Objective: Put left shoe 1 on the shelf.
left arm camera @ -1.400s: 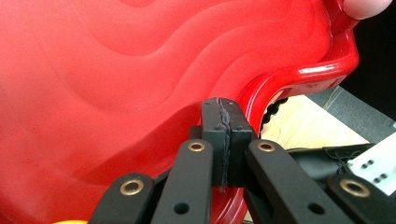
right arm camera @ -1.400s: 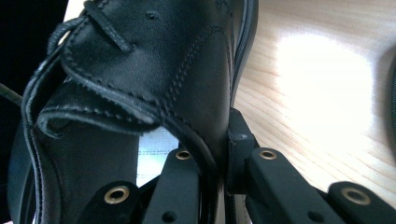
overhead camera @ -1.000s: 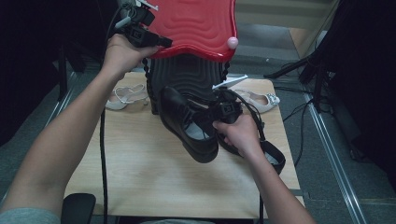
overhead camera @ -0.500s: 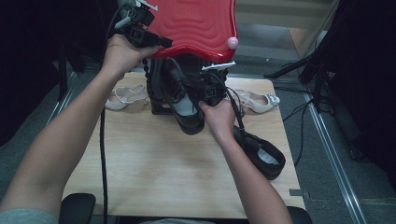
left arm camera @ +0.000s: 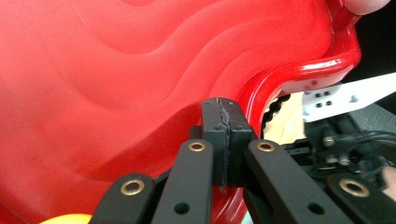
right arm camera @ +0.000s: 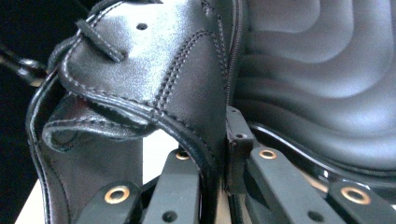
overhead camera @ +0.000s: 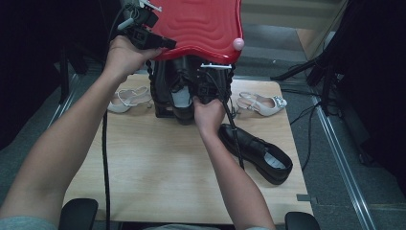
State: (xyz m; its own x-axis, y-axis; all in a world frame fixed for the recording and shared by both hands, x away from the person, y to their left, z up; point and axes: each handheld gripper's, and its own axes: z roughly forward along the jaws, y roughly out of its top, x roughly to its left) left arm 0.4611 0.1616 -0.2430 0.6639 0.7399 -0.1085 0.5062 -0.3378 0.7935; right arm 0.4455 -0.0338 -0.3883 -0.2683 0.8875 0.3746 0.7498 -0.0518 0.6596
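- The left gripper [overhead camera: 160, 44] is clamped shut on the rim of the red lid [overhead camera: 201, 24] of a hinged case, holding it lifted over the far edge of the tabletop [overhead camera: 158, 167]. In the left gripper view the fingers [left arm camera: 223, 135] meet pad to pad, right at the lid's glossy curled edge.
- The right gripper [overhead camera: 201, 88] grips a black leather shoe [overhead camera: 181, 93] by its collar — the right gripper view shows the stitched leather wall [right arm camera: 187, 93] pinched between the two fingers, one inside the shoe and one outside.
- The shoe sits at the mouth of the black case base [overhead camera: 163, 96], under the raised lid, near the middle of the far edge. Its long axis runs roughly front to back, toe toward the person and heel end into the case.
- The relation that matters: the case cavity lies just beyond the shoe, away from the person, so the right hand [overhead camera: 208, 115] — the nearer one, already on the shoe — would need to push along that axis while the left keeps the lid up.
- The second black shoe [overhead camera: 258, 153] lies toward the right edge, angled to the near right corner; it looks to be next.
- Two pale sandals [overhead camera: 125, 99] [overhead camera: 262, 103] lie either side of the case, apart from it.
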